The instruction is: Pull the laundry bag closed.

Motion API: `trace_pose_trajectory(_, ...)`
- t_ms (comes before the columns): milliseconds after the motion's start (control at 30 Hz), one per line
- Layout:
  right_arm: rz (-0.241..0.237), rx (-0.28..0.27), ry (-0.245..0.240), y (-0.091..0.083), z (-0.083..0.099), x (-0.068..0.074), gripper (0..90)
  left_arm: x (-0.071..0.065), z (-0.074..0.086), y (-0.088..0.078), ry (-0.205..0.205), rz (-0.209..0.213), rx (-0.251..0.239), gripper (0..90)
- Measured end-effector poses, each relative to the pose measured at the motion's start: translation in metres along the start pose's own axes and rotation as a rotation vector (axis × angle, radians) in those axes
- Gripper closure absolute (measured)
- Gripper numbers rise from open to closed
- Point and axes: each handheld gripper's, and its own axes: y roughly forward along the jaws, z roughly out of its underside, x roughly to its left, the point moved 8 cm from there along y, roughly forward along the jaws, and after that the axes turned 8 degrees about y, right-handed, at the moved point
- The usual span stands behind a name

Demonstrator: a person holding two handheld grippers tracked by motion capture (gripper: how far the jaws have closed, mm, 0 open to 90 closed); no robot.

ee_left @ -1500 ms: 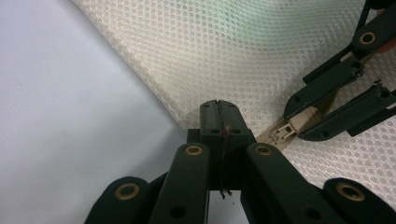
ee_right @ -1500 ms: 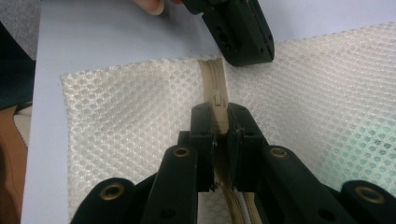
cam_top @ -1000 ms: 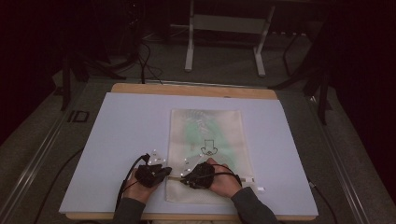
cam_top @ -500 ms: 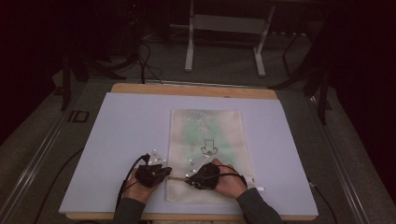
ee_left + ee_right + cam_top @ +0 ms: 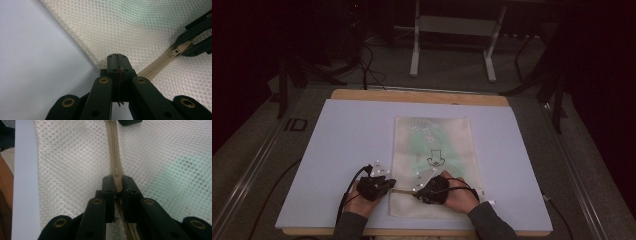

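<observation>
One cream mesh bag (image 5: pixel 433 165) with one zipper (image 5: pixel 114 150) lies flat near the desk's (image 5: pixel 342 135) front edge. Two hand-held grippers work its near end: the left hand-held gripper (image 5: pixel 117 61) is clenched on the bag's corner, and the right hand-held gripper (image 5: pixel 117 185) pinches the zipper pull (image 5: pixel 116 173).

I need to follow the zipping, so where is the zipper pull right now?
The zipper pull sits between the right tongs on the mesh bag, near its front edge in the high view, right of the left tongs.
</observation>
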Motion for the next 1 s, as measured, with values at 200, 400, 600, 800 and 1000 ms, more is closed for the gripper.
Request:
trace_pose_trajectory(200, 0.008, 0.002, -0.005, -0.001, 0.002, 0.0, 82.4, 0.0, 0.0, 0.0, -0.002, 0.001, 0.0, 89.7)
trace_pose_trajectory(400, 0.012, 0.009, -0.008, -0.004, 0.004, 0.0, 82.4, 0.0, 0.0, 0.0, -0.002, 0.001, 0.001, 89.7)
trace_pose_trajectory(600, 0.017, 0.011, -0.004, -0.007, 0.009, -0.001, 82.4, 0.0, 0.0, 0.0, -0.003, 0.001, 0.0, 89.7)
trace_pose_trajectory(800, 0.02, 0.012, -0.002, -0.009, 0.012, -0.002, 82.4, 0.0, 0.0, 0.0, -0.004, 0.001, 0.001, 89.7)
trace_pose_trajectory(1000, 0.022, 0.012, 0.002, -0.011, 0.015, -0.003, 82.4, 0.0, 0.0, 0.0, -0.006, 0.001, 0.0, 89.7)
